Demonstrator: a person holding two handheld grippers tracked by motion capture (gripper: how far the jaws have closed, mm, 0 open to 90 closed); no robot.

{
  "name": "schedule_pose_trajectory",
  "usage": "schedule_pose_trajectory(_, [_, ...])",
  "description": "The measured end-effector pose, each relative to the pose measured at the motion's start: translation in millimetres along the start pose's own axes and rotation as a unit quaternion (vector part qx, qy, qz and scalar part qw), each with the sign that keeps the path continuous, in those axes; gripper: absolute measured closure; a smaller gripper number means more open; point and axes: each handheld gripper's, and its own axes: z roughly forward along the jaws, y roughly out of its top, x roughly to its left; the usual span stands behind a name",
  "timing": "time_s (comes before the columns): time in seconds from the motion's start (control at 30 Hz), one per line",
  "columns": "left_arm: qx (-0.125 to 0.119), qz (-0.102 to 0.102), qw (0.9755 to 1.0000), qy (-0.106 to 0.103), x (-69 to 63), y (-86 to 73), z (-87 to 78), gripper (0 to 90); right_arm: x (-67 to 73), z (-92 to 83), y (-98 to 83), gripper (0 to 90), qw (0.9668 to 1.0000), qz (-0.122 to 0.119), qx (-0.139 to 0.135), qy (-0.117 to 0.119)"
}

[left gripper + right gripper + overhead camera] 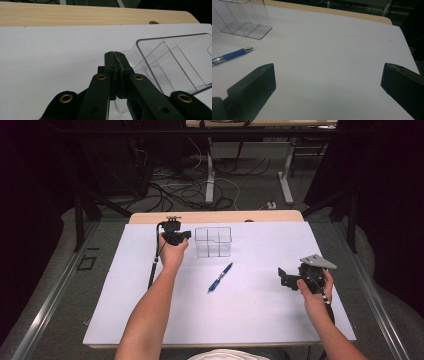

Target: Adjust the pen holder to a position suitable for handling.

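Clear plastic organiser box (213, 241) with inner dividers stands at about twelve o'clock on the white sheet that covers the bench (260, 320), near the far edge where a strip of pale wood shows. Just beside it, at its nine o'clock, the left claw (186, 234) hovers with its jaws pressed fully together and nothing between them; in the left gripper view the closed tips (115, 53) sit just beside the box's near wall (160, 72), and contact cannot be told. The right claw (283, 276) is held at about four o'clock of the sheet, well apart from the box, its jaws spread wide and empty, as the right gripper view shows with bare sheet between them.

Smallest of the things, a blue ballpoint pen (220, 277) with a silver tip lies flat at the centre of the sheet, at six o'clock of the box and between the two hands, its tip (248, 49) pointing toward the box.

Judging from this layout, the work is at its start: the pen is not yet picked up. The next move likely calls for the open right claw to swing toward nine o'clock, come down over the pen's barrel and close across it, while the left claw steadies the box to receive the pen in one compartment.
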Motion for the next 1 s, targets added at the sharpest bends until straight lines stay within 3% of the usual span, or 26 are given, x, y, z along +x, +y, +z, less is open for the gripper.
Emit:
schedule_pose_trajectory(0.1, [0.003, -0.006, 1.0000, -0.003, 0.6, -1.0, 2.4, 90.0, -0.9, 0.5, -0.7, 0.0, 1.0000, 0.003, 0.002, 0.002])
schedule_pose_trajectory(0.37, [0.012, 0.007, 0.9999, -0.010, -8.5, -4.3, 6.8, 90.0, -4.3, 1.4, -1.7, 0.0, 0.9999, 0.010, 0.005, 0.001])
schedule_pose_trajectory(0.63, [0.008, 0.002, 1.0000, -0.002, -12.3, -5.5, 8.3, 90.0, -4.8, 2.8, -2.7, 0.0, 0.9999, 0.011, 0.006, -0.001])
schedule_pose_trajectory(1.0, [0.010, 0.016, 0.9997, -0.015, -22.5, -7.5, 12.0, 90.0, -3.8, 2.7, -2.7, 0.0, 0.9999, 0.011, 0.011, 0.007])
